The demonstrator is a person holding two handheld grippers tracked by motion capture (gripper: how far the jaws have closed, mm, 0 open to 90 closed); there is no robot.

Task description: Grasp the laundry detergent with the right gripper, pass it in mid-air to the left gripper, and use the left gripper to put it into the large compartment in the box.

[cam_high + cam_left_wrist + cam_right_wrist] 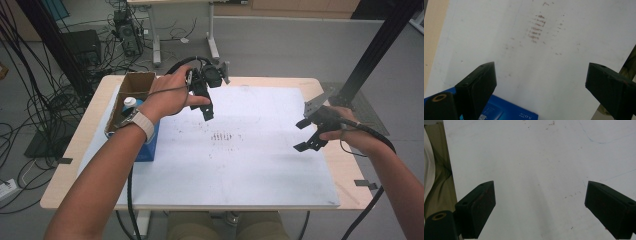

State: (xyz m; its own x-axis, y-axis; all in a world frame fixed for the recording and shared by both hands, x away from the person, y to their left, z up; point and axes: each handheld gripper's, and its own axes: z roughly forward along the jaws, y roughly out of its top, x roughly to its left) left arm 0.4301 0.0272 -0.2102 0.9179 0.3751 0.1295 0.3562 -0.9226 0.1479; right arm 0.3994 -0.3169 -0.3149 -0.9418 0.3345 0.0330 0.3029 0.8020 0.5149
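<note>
The left gripper (207, 111) hangs wide open with nothing in it, just beside the blue box (506, 112). The right gripper (306, 135), far across the white sheet (250, 170), looks open and empty too.

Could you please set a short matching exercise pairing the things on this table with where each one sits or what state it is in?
Things:
1. left gripper
2. right gripper
3. box
4. bottle

Places or states:
A. inside the box
B. brown card, at the table's left edge
C. open, above the sheet beside the box
D. open, near the table's right edge

Pairs: 1-C, 2-D, 3-B, 4-A
</note>
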